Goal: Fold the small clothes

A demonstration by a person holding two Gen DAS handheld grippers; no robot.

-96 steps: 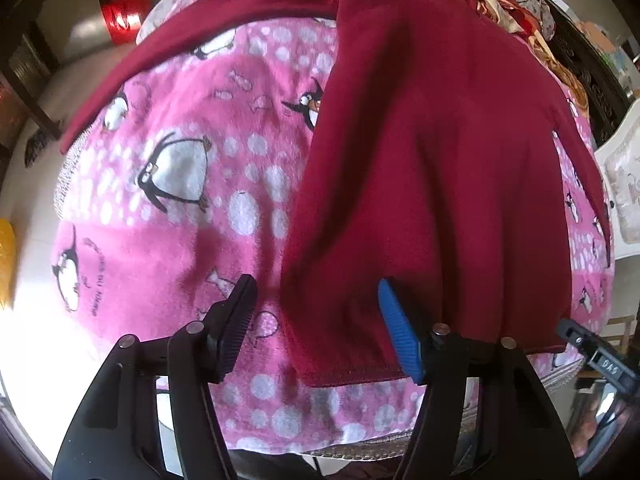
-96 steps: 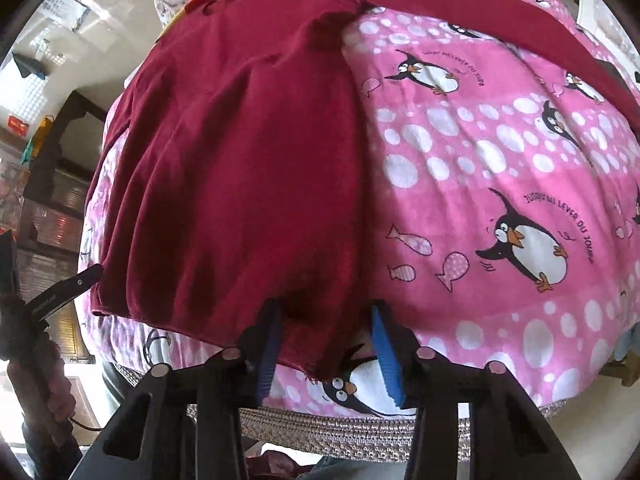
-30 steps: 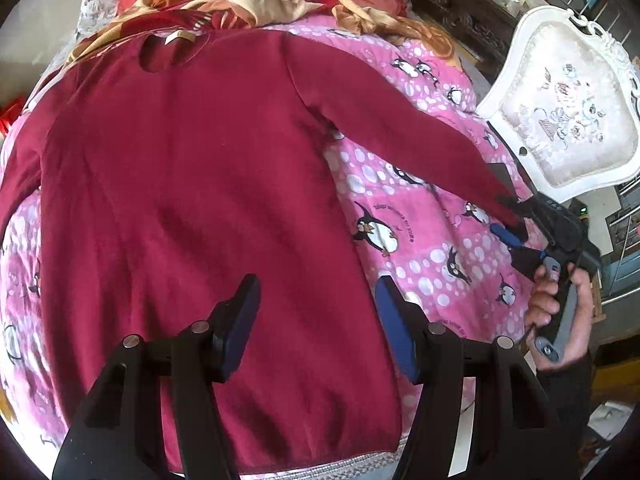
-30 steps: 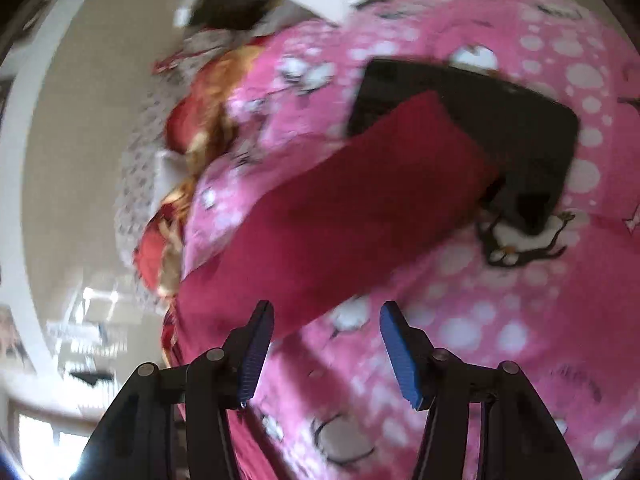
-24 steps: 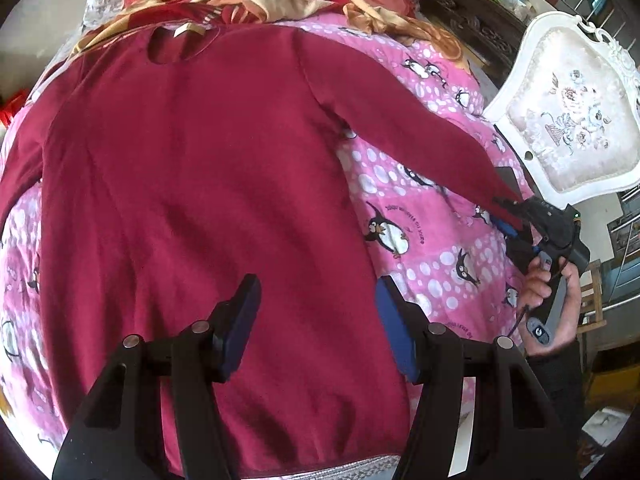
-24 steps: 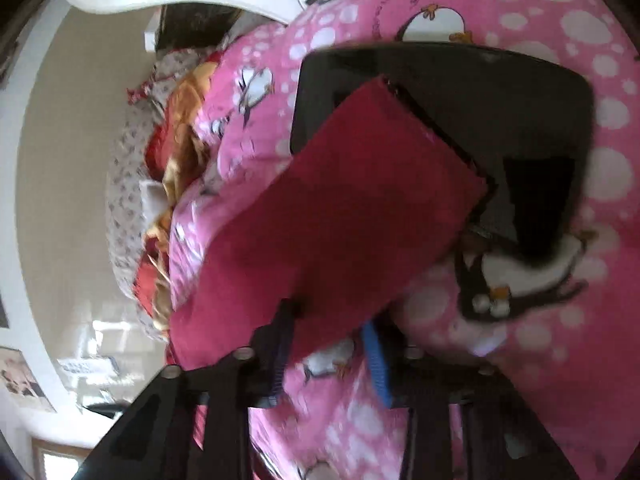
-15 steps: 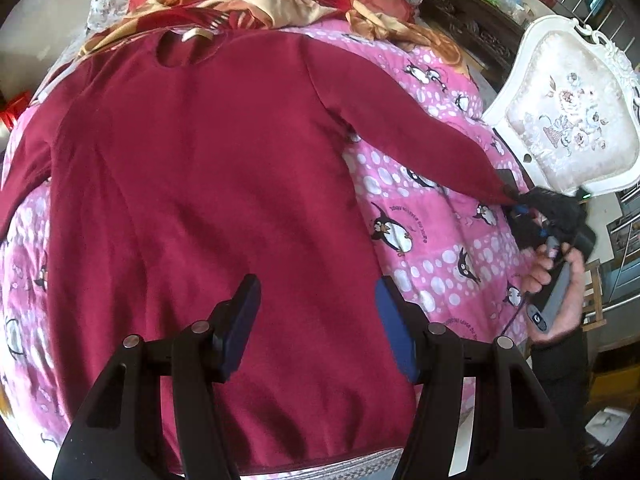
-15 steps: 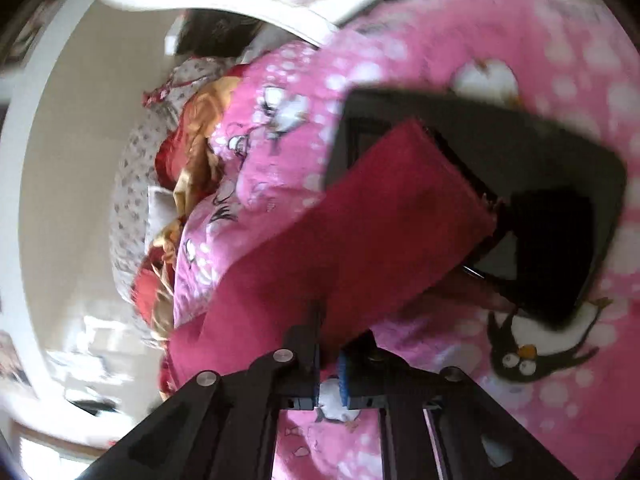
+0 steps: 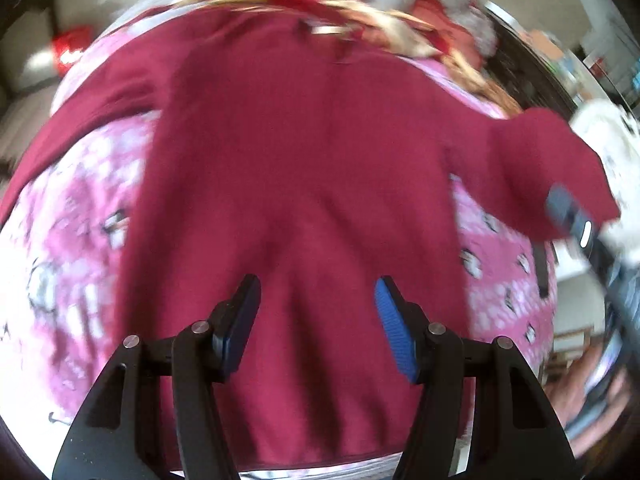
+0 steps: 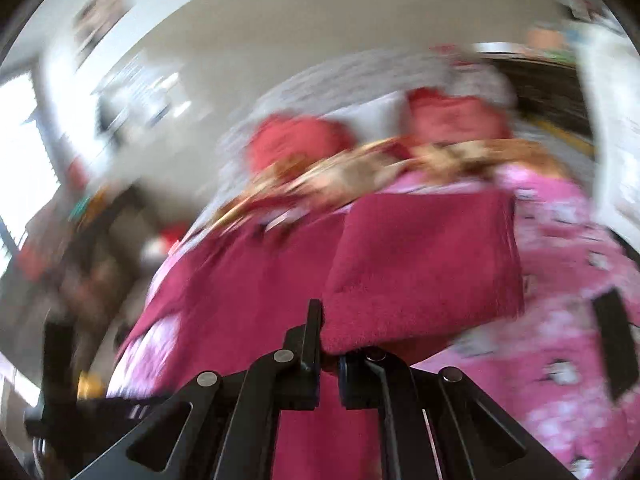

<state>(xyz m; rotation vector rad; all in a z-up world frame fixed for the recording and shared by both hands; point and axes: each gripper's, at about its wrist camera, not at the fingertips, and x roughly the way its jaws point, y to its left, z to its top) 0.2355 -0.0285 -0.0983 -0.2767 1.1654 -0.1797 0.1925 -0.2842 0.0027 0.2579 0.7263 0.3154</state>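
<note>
The sweater (image 9: pixel 304 168) is showing as matt, fuzzy maroon fleece. The blanket (image 9: pixel 76 240) is looking like soft, matt pink plush. The left hand-held gripper (image 9: pixel 316 320) is showing matt black plastic, ribbed blue pads (image 9: pixel 394 336) and dull metal pins.

A pink penguin-print fleece blanket (image 9: pixel 80 216) covers the bed. Red cushions (image 10: pixel 298 142) and a gold-patterned cloth (image 9: pixel 384 20) lie at its head. A flat black rectangular object (image 10: pixel 614 340) rests on the blanket.

maroon sweater (image 9: pixel 304 168) | body spread flat | one sleeve (image 10: pixel 424 268) lifted, folded inward
</note>
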